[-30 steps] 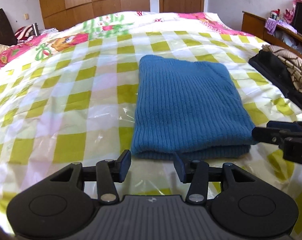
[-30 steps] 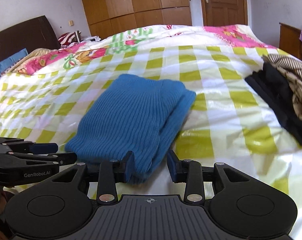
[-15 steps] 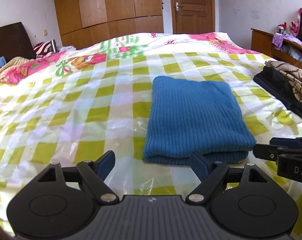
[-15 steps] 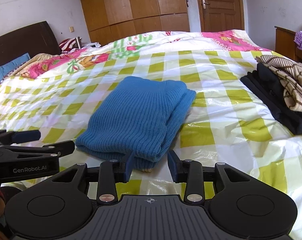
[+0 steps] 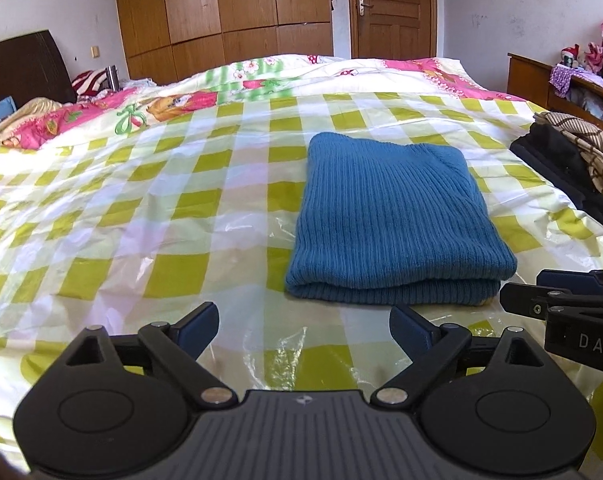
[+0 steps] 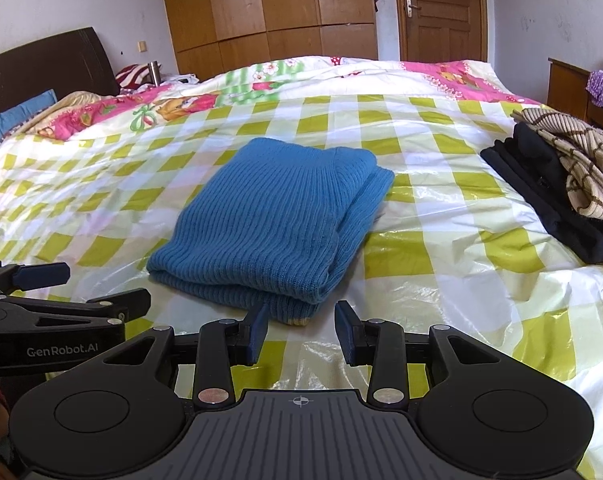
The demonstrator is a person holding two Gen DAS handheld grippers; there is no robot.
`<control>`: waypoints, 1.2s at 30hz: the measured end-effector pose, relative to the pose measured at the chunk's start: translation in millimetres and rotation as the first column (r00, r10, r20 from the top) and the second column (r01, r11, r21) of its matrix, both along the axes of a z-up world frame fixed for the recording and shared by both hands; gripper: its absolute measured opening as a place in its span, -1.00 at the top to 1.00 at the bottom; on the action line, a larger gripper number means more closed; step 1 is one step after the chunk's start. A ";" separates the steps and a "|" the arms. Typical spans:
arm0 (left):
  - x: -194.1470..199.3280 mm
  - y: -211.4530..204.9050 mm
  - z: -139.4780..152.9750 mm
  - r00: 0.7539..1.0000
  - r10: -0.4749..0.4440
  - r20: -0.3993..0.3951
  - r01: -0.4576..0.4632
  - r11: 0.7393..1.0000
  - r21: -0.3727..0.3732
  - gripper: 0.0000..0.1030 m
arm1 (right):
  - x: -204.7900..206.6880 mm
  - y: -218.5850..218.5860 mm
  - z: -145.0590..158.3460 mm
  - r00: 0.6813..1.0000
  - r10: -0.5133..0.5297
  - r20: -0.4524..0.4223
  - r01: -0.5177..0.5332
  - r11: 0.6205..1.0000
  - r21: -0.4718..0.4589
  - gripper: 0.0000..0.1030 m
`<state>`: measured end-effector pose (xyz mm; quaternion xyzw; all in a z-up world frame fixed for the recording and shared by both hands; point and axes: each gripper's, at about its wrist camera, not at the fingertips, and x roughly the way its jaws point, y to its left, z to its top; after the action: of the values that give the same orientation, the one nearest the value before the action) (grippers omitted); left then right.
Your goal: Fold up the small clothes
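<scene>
Left wrist view: my left gripper (image 5: pixel 303 327) has its jaws opening, spread wide, with nothing between them, only the glossy green-and-white checked cover of the bed (image 5: pixel 173 208) below. The blue knit garment (image 5: pixel 393 224) lies folded in a compact rectangle just ahead and slightly right of the fingertips, not touching them; its doubled near edge faces me. The right gripper (image 5: pixel 557 300) pokes in from the right edge, just beside the garment's near right corner. A pile of dark and plaid clothes (image 5: pixel 569 168) sits well apart at the far right of the bed. Right wrist view: my right gripper (image 6: pixel 301 330) has its jaws partly apart and clamped on nothing; the blue knit garment (image 6: pixel 277 224) has its near corner just ahead of the gap, a pale edge showing there, and I see no pad pressing on it. The left gripper (image 6: pixel 81 288) shows at lower left, clear of the fabric. The pile (image 6: pixel 561 184) lies to the right. Judgement: the fold on this piece looks finished and I am at the release step. Next move, as I read it: either square up that pale corner, or move over to the pile for another garment, which calls for a reach to the right.
</scene>
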<state>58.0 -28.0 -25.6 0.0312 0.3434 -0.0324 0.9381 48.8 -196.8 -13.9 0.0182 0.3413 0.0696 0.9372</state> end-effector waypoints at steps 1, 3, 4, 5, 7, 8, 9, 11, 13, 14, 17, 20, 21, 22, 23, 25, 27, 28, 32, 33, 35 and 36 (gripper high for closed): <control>0.0 0.4 -0.8 1.000 0.002 -0.003 -0.002 1.000 -0.002 -1.00 | 0.1 0.4 -0.3 1.000 -0.002 -0.002 0.002 1.000 -0.002 0.28; 0.1 0.7 -2.1 1.000 0.001 -0.014 -0.001 1.000 -0.008 -1.00 | -0.2 1.3 -1.2 1.000 -0.002 -0.004 0.001 1.000 -0.007 0.25; -0.3 0.6 -2.4 1.000 0.003 -0.015 -0.003 1.000 -0.010 -1.00 | -0.4 2.0 -1.7 1.000 -0.001 -0.006 0.000 1.000 -0.011 0.25; -0.7 0.3 -2.4 1.000 0.001 -0.014 -0.002 1.000 -0.010 -1.00 | -0.7 2.9 -2.2 1.000 0.001 -0.007 -0.001 1.000 -0.014 0.25; -0.7 -0.1 -2.7 1.000 0.001 -0.017 -0.001 1.000 -0.009 -1.00 | -1.4 4.6 -2.8 1.000 0.005 -0.004 -0.005 1.000 -0.024 0.25; -0.4 -0.3 -3.3 1.000 0.001 -0.023 -0.001 1.000 -0.007 -1.00 | -1.3 5.5 -3.2 1.000 0.006 -0.004 -0.006 0.999 -0.032 0.25; 0.0 -0.3 -4.4 1.000 0.002 -0.030 -0.002 1.000 -0.006 -1.00 | -1.3 5.8 -4.0 1.000 0.005 -0.006 -0.005 0.999 -0.035 0.25; 1.5 -0.4 -7.2 0.999 0.002 -0.050 -0.003 1.000 -0.007 -1.00 | -1.5 5.4 -5.3 1.000 0.003 -0.011 -0.003 0.999 -0.036 0.25; 2.5 0.2 -9.1 0.998 -0.002 -0.065 0.001 1.000 -0.015 -1.00 | -1.6 5.2 -6.7 1.000 -0.002 -0.016 0.001 0.999 -0.040 0.25; 2.7 0.0 -9.7 0.998 -0.004 -0.069 0.003 1.000 -0.017 -1.00 | -1.6 5.1 -7.5 1.000 -0.003 -0.019 0.002 0.999 -0.039 0.25; 2.5 -0.6 -10.1 0.997 -0.005 -0.071 0.004 1.000 -0.017 -1.00 | -1.4 5.2 -9.8 1.000 -0.003 -0.027 0.002 0.999 -0.044 0.25; 3.1 -0.9 -11.3 0.997 -0.008 -0.080 0.006 1.000 -0.022 -1.00 | -1.5 5.5 -10.8 0.999 0.002 -0.035 -0.004 0.999 -0.042 0.25; 3.4 -1.1 -11.8 0.997 -0.009 -0.083 0.007 1.000 -0.023 -1.00 | -1.7 6.1 -10.8 0.999 0.004 -0.035 -0.005 0.999 -0.044 0.24; 3.4 -1.3 -12.3 0.996 -0.011 -0.085 0.009 1.000 -0.024 -1.00 | -1.9 6.8 -10.9 0.999 0.004 -0.034 -0.005 0.999 -0.050 0.24; 3.4 -1.6 -12.7 0.996 -0.014 -0.088 0.012 1.000 -0.025 -1.00 | -2.4 7.0 -11.0 0.999 0.005 -0.035 -0.007 0.999 -0.052 0.24; 3.0 -2.4 -12.8 0.996 -0.015 -0.088 0.013 1.000 -0.023 -1.00 | -3.0 7.4 -11.2 0.999 0.009 -0.039 -0.010 0.999 -0.045 0.24; 2.5 -2.6 -12.4 0.996 -0.017 -0.087 0.015 1.000 -0.023 -1.00 | -3.8 7.7 -11.4 0.999 0.013 -0.040 -0.014 0.999 -0.041 0.24; 2.3 -2.4 -12.2 0.996 -0.018 -0.086 0.016 1.000 -0.024 -1.00 | -4.1 7.7 -11.4 0.999 0.014 -0.041 -0.016 0.999 -0.038 0.24; 1.9 -3.6 -12.5 0.996 -0.023 -0.087 0.021 0.999 -0.023 -1.00 | -4.1 7.8 -11.5 0.999 0.019 -0.045 -0.020 0.999 -0.029 0.23; 2.0 -3.6 -12.6 0.996 -0.024 -0.088 0.022 0.999 -0.025 -1.00 | -4.4 7.9 -11.5 0.999 0.017 -0.045 -0.018 0.999 -0.030 0.23; 1.4 -3.9 -12.5 0.996 -0.025 -0.087 0.023 0.999 -0.027 -1.00 | -4.5 7.8 -11.5 0.999 0.016 -0.045 -0.017 1.000 -0.026 0.23; 1.2 -4.1 -12.6 0.996 -0.026 -0.088 0.023 0.999 -0.026 -1.00 | -4.5 7.8 -11.6 0.999 0.016 -0.045 -0.017 0.999 -0.027 0.23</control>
<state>59.2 -32.1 -38.2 0.0221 0.3836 -0.0496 0.9219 44.3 -189.0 -25.5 0.0042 0.3632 0.0722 0.9289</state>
